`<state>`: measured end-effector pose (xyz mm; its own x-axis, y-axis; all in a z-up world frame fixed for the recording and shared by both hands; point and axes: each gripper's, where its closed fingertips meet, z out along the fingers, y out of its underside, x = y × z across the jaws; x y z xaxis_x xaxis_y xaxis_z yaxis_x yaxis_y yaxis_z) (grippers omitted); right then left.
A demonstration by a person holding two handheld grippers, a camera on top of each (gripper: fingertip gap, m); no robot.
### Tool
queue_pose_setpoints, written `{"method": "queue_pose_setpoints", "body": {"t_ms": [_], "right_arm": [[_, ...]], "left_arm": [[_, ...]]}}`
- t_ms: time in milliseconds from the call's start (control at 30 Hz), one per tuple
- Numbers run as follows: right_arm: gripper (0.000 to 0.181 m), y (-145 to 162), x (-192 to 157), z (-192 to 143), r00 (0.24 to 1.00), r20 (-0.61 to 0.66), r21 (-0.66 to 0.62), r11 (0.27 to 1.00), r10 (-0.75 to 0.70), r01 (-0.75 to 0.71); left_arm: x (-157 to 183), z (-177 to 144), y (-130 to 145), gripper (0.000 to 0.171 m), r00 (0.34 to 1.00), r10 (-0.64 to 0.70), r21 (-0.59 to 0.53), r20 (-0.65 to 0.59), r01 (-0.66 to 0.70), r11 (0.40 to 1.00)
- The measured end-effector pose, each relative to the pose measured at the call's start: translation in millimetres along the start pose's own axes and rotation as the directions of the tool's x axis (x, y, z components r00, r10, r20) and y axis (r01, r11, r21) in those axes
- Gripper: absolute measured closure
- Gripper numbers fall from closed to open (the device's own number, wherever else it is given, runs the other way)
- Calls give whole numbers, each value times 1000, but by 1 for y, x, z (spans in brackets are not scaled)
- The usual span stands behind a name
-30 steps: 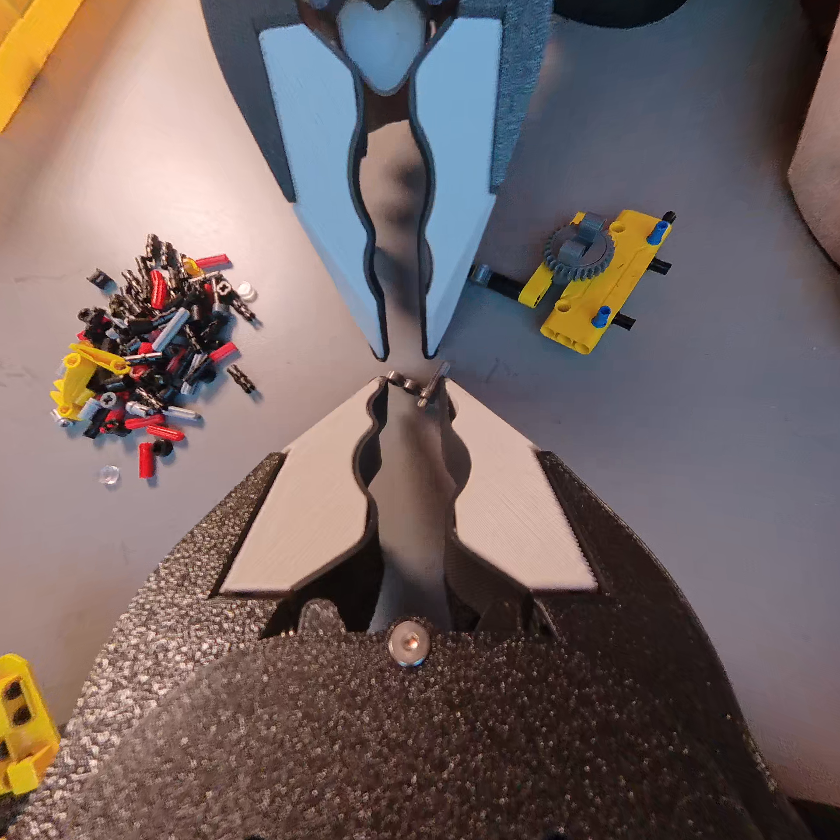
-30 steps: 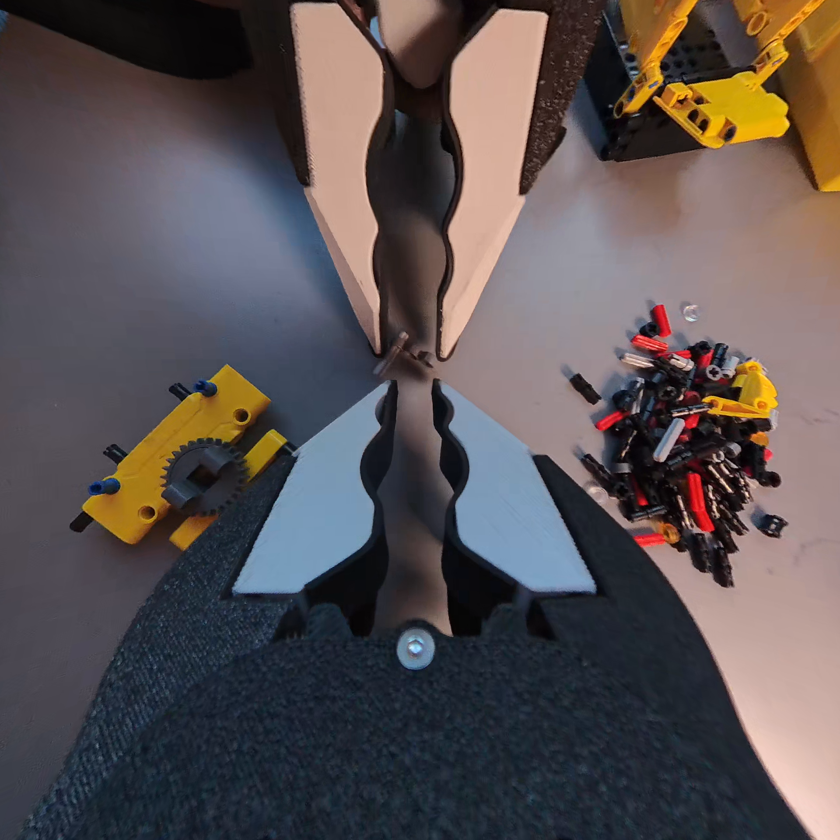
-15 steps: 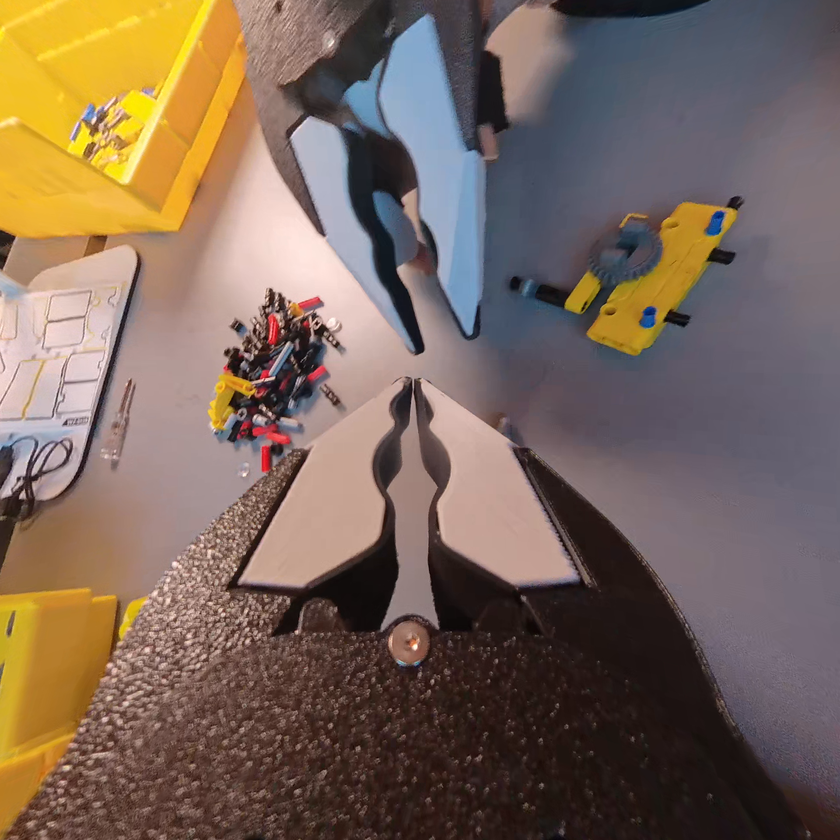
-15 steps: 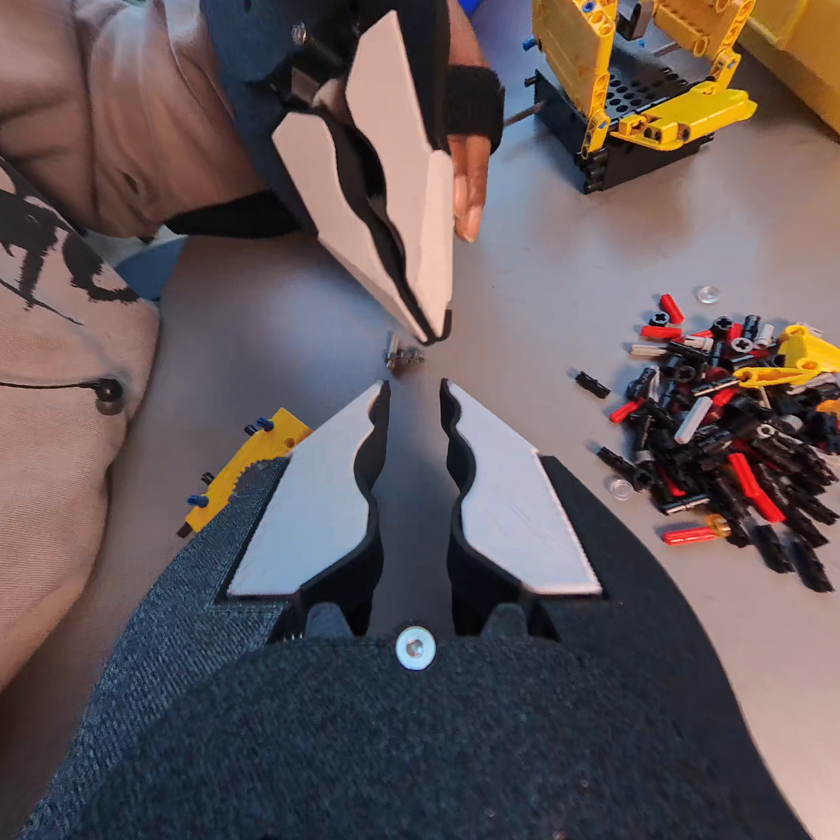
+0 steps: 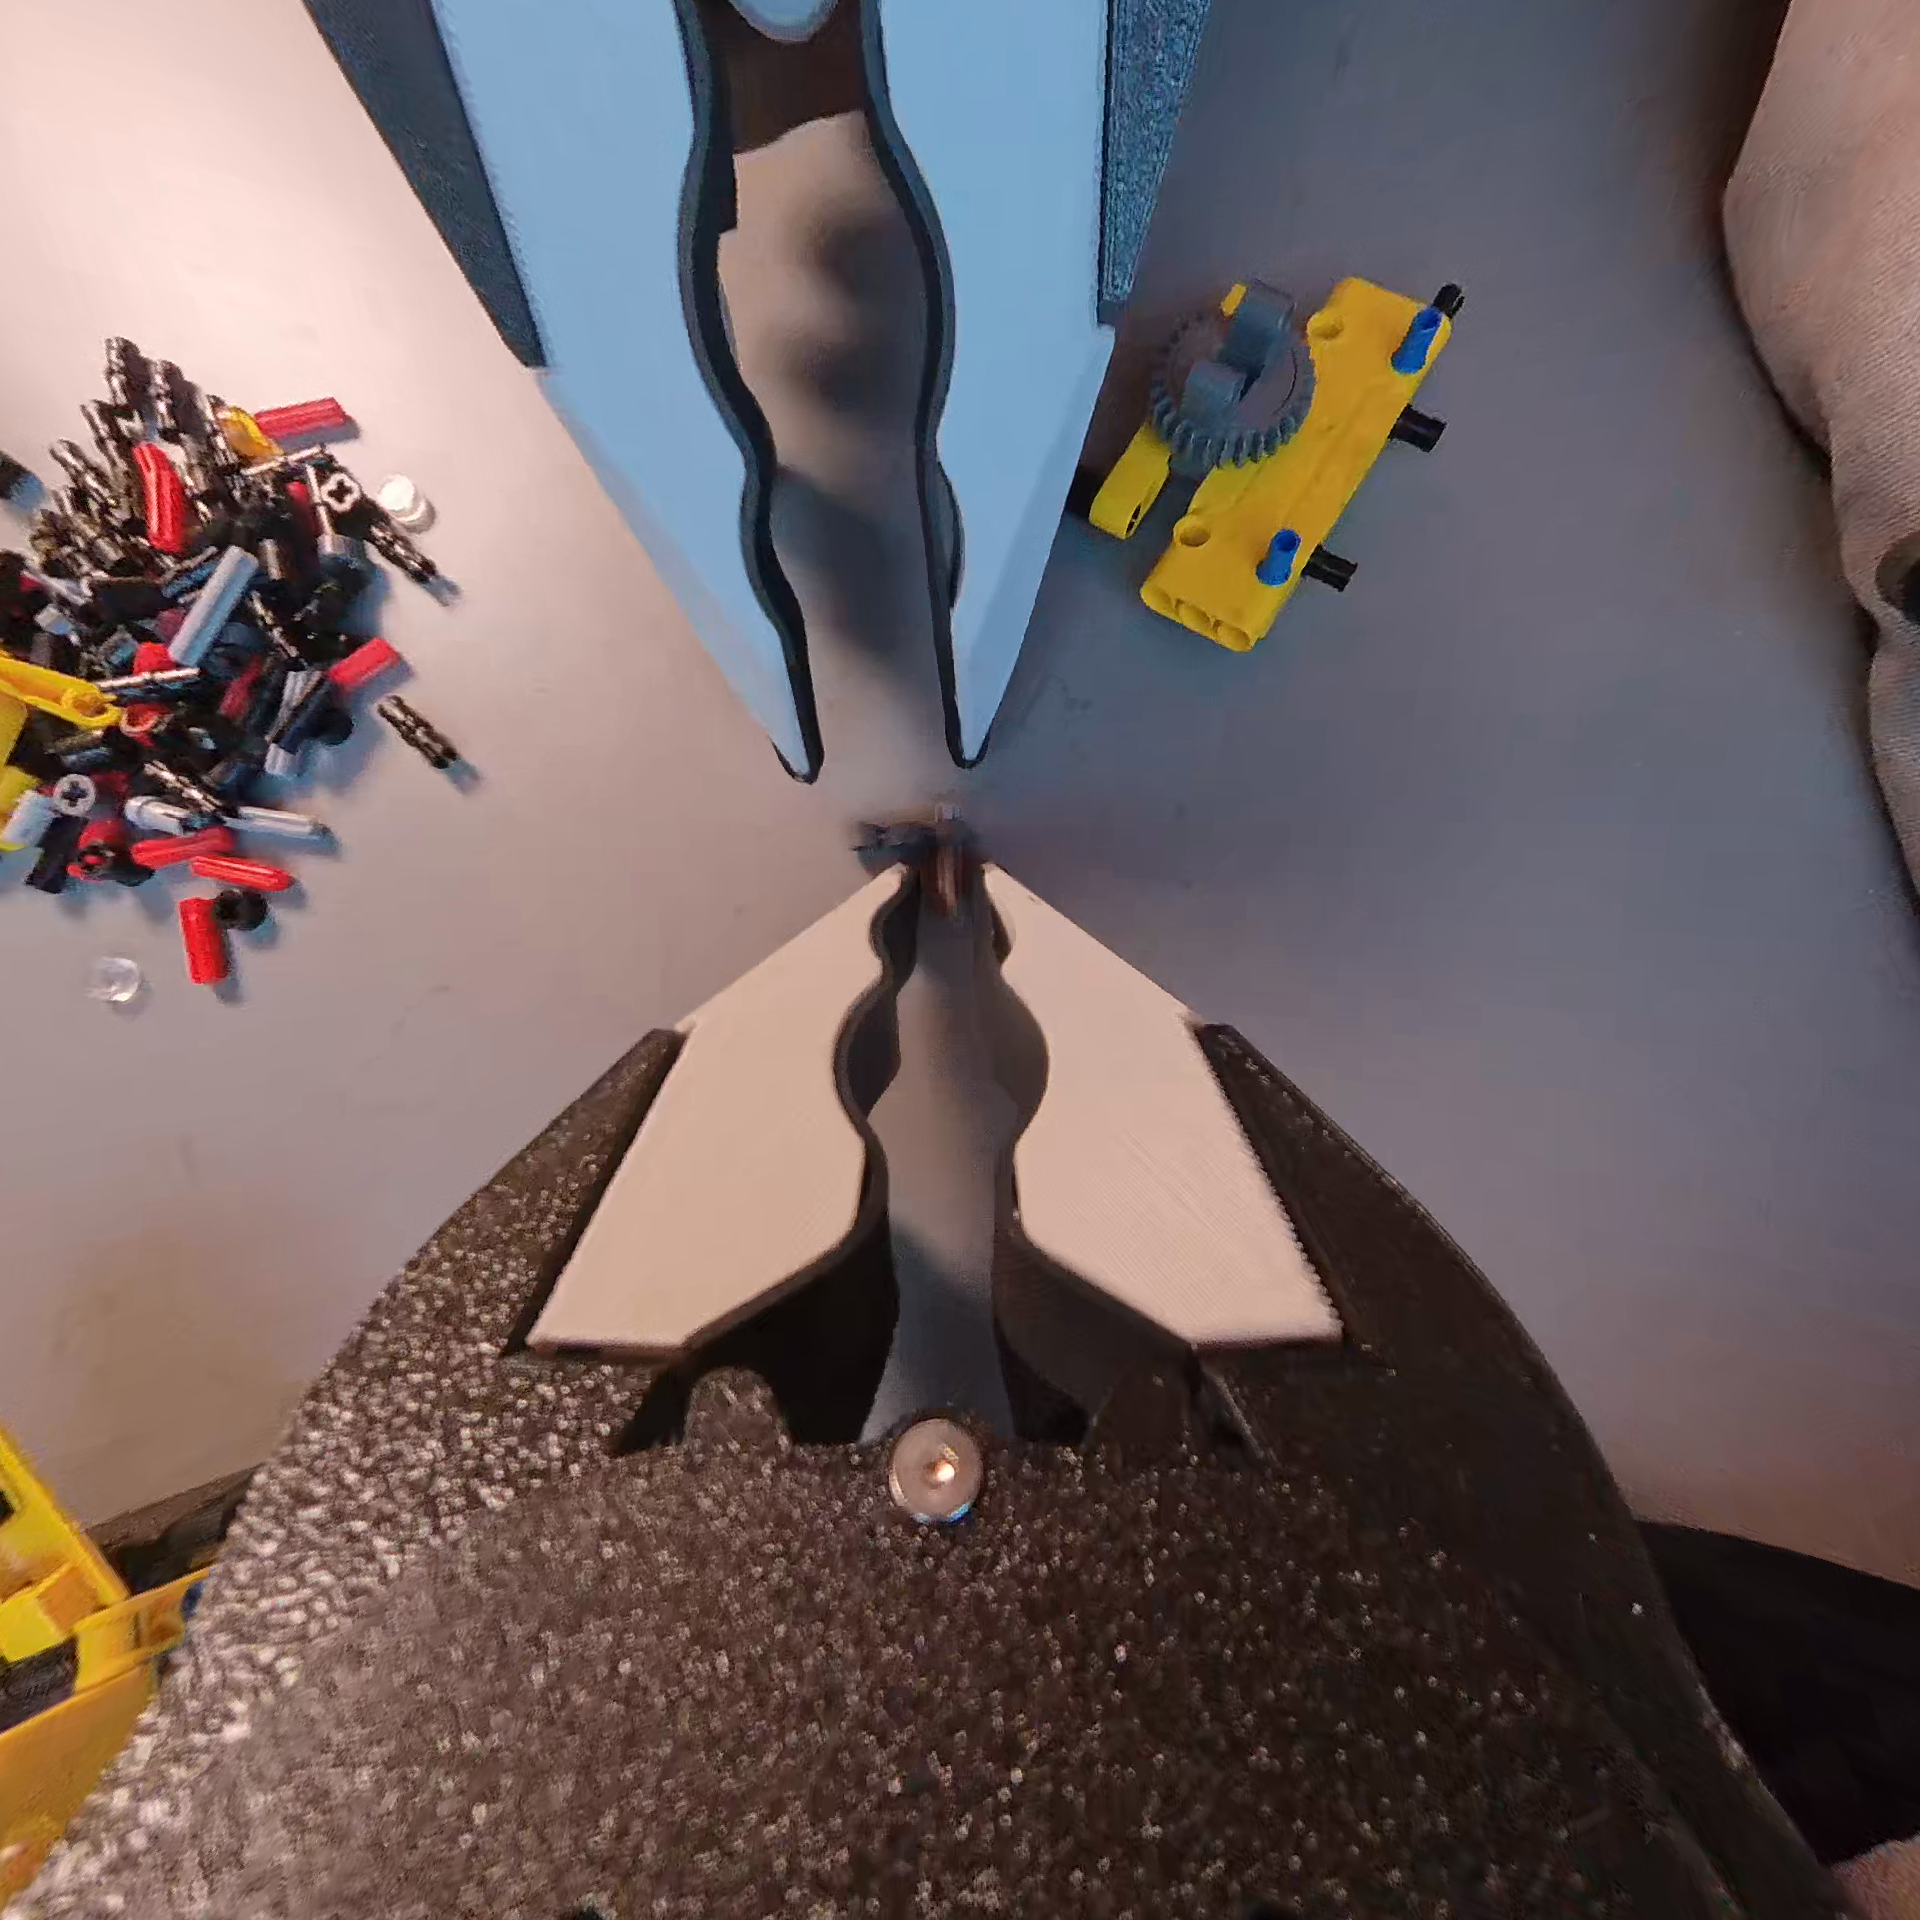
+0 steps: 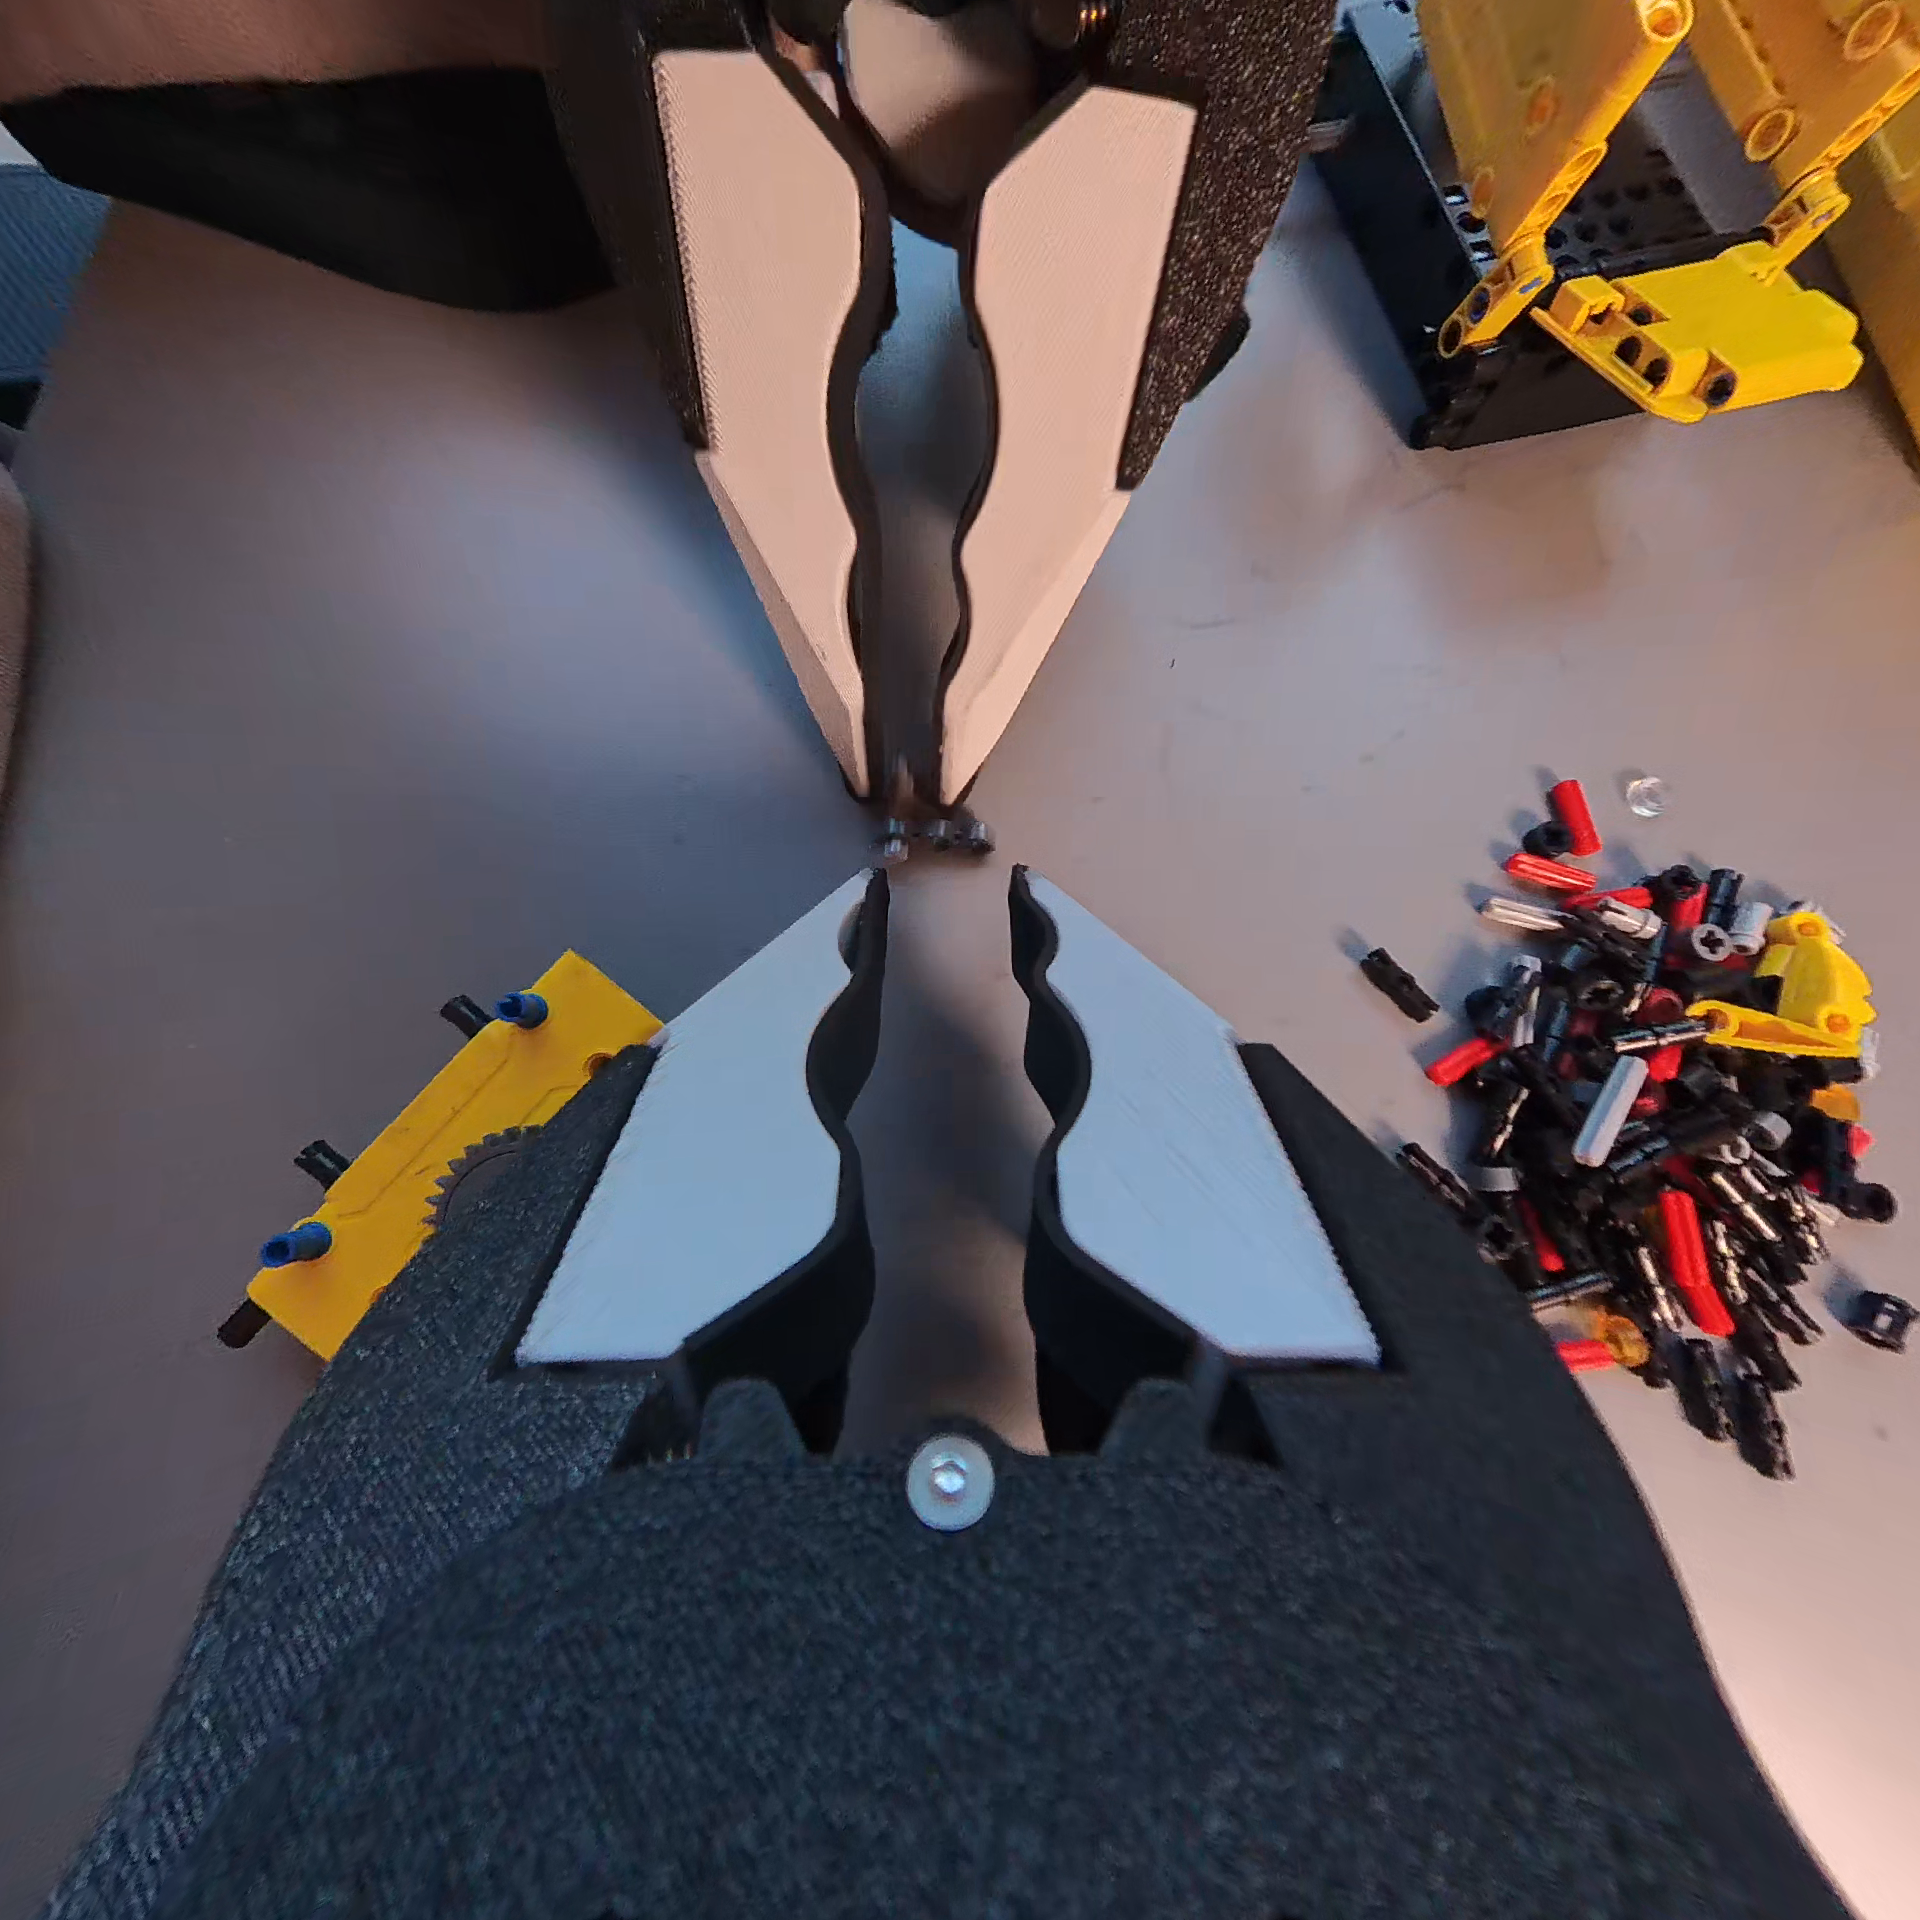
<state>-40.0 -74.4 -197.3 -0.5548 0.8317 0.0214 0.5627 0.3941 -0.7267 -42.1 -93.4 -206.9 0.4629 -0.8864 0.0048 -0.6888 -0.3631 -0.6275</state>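
Grey plastic connector piece [image 5: 928, 850] sits pinched at the tips of our left gripper [image 5: 940, 883], jaws narrow around it, just above the bench [image 5: 1455, 935]. Tiny, light, stiff and likely slippery (best held across its flat middle). Our right gripper [image 6: 943, 875] faces it tip to tip, jaws parted and empty, parts pile [image 6: 1662, 1101] lying well apart.

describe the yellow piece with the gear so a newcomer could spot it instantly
Start at the grey table. The yellow block lies flat on its own, across the right gripper from the parts pile. It alone carries a dark grey gear on top, with blue pins and black pins sticking out.
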Motion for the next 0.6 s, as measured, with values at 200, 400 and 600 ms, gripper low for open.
{"method": "queue_pose_setpoints", "body": {"t_ms": [200, 400, 600], "right_arm": [[159, -7, -2, 0, 998, -23, 32, 998, -54, 54], [157, -4, -2, -6, 997, 12, 65, 995, -79, 78], [175, -7, -8, -15, 986, 28, 99, 982, -163, 159]], "left_arm": [[-7, 3, -5, 168, 992, 92, -17, 83, -91, 996], [-3, 1, -16, 169, 944, 288, -54, 161, -283, 958], [-11, -1, -22, 166, 914, 329, -69, 239, -322, 944]]}}
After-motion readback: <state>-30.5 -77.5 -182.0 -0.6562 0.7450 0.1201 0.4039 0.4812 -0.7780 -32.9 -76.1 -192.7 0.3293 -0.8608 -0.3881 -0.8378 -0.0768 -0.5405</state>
